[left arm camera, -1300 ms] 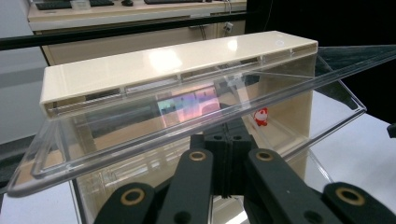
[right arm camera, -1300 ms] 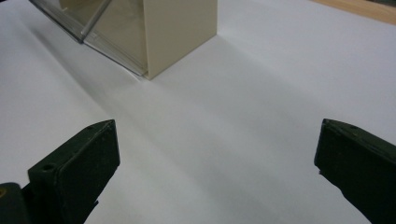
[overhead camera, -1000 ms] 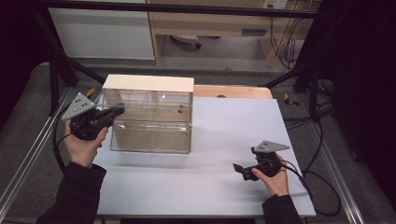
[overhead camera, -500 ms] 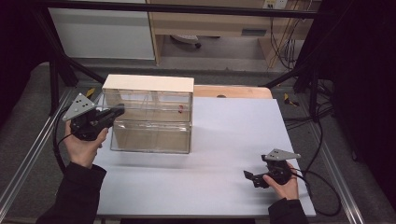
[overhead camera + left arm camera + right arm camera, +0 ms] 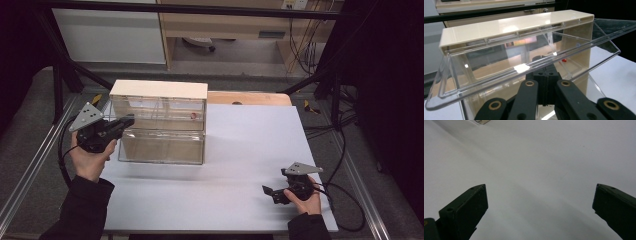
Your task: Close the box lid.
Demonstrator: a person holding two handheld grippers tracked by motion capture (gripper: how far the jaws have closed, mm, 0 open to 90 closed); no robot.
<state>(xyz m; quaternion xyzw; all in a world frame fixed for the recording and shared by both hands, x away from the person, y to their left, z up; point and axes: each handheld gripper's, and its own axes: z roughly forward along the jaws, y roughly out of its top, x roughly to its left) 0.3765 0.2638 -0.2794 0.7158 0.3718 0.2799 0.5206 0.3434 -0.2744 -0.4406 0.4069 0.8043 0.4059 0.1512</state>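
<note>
Figure: two-handed work on a clear acrylic storage cabinet (image 5: 161, 127) with a cream top, standing at the left rear of the white table (image 5: 240, 200).

Your left gripper (image 5: 120, 123) sits at the cabinet's left end, at the height of the upper tier. In the left gripper view its jaws are pressed together, and the clear hinged flap (image 5: 524, 67) of the upper compartment rests tilted open just above and in front of their tips; whether they pinch the flap's lower lip or only prop it from beneath cannot be told. A small red item (image 5: 193, 116) lies inside the upper tier toward its right end, also seen through the flap (image 5: 564, 60).

Your right gripper (image 5: 272, 194) lies low over the table's near right corner, jaws spread wide with only bare tabletop between them, well apart from the cabinet.

Key relation: the cabinet's long axis runs left to right across the table, and the flap's free edge runs parallel to it. The opening lies forward and to the left of your right gripper, so that hand must travel diagonally across the table while the left, the nearer hand, keeps the flap up.

No brand, label or writing can be read on the cabinet or the grippers
</note>
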